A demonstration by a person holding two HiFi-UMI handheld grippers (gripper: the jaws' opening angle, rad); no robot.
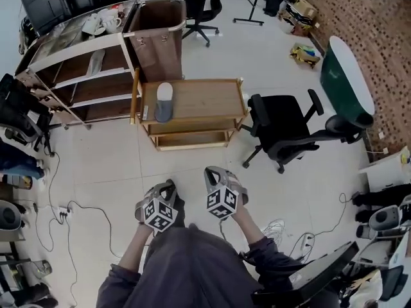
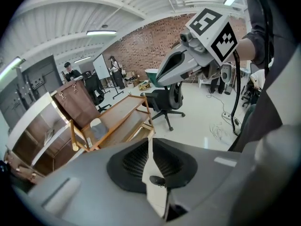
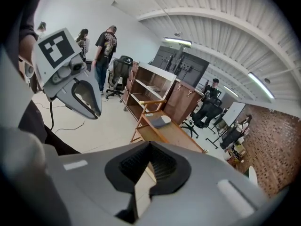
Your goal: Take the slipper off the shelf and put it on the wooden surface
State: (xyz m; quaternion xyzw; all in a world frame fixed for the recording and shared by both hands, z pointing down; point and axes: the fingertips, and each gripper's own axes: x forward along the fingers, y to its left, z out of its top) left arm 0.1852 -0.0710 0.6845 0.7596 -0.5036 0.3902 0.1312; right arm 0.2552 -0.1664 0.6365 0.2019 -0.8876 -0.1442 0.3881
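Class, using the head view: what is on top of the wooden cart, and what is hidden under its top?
A grey-and-white slipper lies on the wooden cart, near its left end. The lower shelves show only front strips; the top covers the rest.

White bits (image 1: 103,23) on top of the shelf (image 1: 77,52) are too small to call. Dark clutter (image 1: 16,104) covers the shelf's left end. Bench (image 1: 205,98) lower tier is mostly tucked under its top. Folks (image 2: 115,69) by the brick wall are just specks.

No legible text, brand, number or sign in any view.
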